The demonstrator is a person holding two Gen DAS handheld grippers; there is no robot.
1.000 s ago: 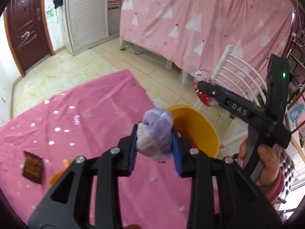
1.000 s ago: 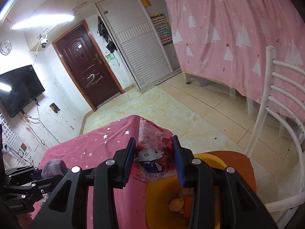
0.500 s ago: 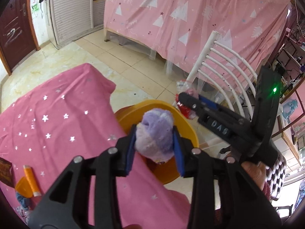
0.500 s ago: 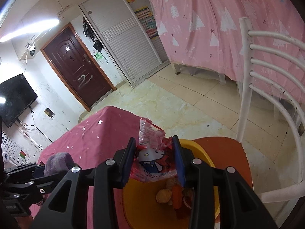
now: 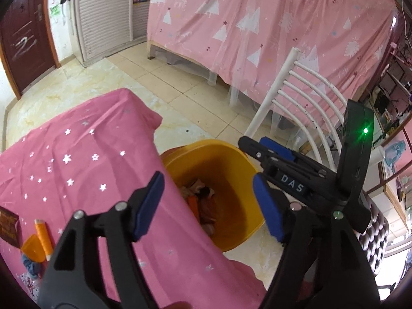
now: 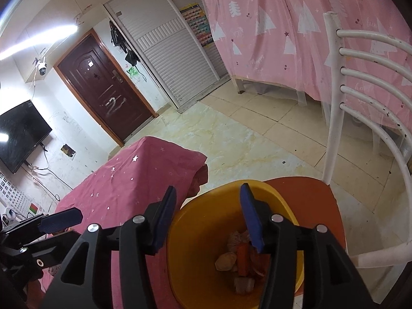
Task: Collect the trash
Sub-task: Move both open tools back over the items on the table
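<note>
My left gripper (image 5: 208, 203) stands spread with nothing between its blue pads, and my right gripper (image 6: 208, 219) is likewise parted and empty; both sets of jaws have just been opening. Directly beneath and ahead of both sits the yellow bin (image 5: 231, 159), on the orange chair seat (image 6: 309, 195), with crumpled scraps (image 6: 239, 260) piled at its bottom. A second ago my left pinched a purple wad and my right a Hello Kitty wrapper; both are gone from the jaws now, dropped, I judge, into the bin. The drop seems done. Next I must swing back to the pink tablecloth (image 5: 77, 170), left of my left jaws, where an orange thread spool (image 5: 42, 234) and brown wrapper (image 5: 9, 226) wait.
</note>
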